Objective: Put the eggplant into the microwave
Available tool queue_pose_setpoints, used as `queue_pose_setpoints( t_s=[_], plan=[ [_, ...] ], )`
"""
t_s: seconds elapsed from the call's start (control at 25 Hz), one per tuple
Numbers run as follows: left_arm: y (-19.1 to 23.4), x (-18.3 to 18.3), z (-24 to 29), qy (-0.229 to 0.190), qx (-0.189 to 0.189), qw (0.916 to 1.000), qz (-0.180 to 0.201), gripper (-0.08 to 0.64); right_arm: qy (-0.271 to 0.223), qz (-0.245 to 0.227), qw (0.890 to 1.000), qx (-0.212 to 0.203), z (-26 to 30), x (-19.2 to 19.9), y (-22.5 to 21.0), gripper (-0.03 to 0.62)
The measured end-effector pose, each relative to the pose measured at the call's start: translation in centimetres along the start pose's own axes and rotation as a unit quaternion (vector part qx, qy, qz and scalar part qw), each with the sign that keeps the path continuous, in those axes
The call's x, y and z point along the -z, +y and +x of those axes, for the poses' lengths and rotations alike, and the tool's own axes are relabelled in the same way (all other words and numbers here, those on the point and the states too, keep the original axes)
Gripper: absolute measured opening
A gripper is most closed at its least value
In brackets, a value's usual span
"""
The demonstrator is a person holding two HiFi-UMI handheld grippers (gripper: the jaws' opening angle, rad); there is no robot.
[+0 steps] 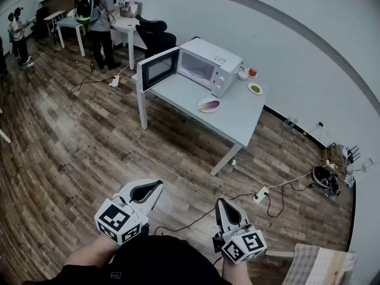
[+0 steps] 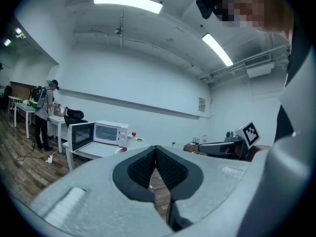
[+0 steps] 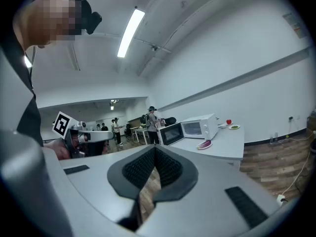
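Observation:
The purple eggplant (image 1: 210, 105) lies on a small plate (image 1: 202, 101) on the white table (image 1: 237, 120), in front of the white microwave (image 1: 212, 66). The microwave's door (image 1: 159, 68) stands open to the left. Both grippers are held low near my body, well short of the table. My left gripper (image 1: 157, 184) and my right gripper (image 1: 221, 201) are shut with nothing between their pads. From the left gripper view (image 2: 156, 147) the microwave (image 2: 111, 132) is far off; the right gripper view (image 3: 154, 149) shows the eggplant (image 3: 204, 144) and the microwave (image 3: 199, 127) at a distance.
A red fruit (image 1: 252, 72) and a green-filled dish (image 1: 255, 88) sit right of the microwave. A power strip (image 1: 260, 194) and cables lie on the wooden floor by the table leg. A black chair (image 1: 155, 38), other tables and a person (image 1: 102, 16) stand behind.

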State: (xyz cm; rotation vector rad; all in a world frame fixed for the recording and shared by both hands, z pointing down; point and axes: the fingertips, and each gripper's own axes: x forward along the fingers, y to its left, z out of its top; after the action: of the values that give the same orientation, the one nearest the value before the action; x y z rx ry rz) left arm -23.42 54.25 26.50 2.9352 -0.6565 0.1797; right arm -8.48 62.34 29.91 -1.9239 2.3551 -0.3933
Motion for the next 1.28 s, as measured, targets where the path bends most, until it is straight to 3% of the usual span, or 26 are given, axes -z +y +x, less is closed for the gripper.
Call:
queue_pose_setpoints(
  t_s=[0.4,0.96,1.28],
  plan=[
    [-3.0,-0.5,1.5,-0.002,0.003,1.0000,0.002,0.008,-0.002,0.000,1.000,-0.002,-2.4,-0.5,-1.8,0.012],
    [-11.5,1.0,4.7,0.004,-0.006,0.9999,0.008,0.008,-0.018,0.009,0.999,-0.031,-9.2,-0.3,-5.8,0.015],
    [-11.0,1.7,6.1,-0.004,-0.012,0.9999,-0.012,0.008,-0.012,0.011,0.999,-0.032,-8.6,-0.1,-7.5,0.017]
  ],
)
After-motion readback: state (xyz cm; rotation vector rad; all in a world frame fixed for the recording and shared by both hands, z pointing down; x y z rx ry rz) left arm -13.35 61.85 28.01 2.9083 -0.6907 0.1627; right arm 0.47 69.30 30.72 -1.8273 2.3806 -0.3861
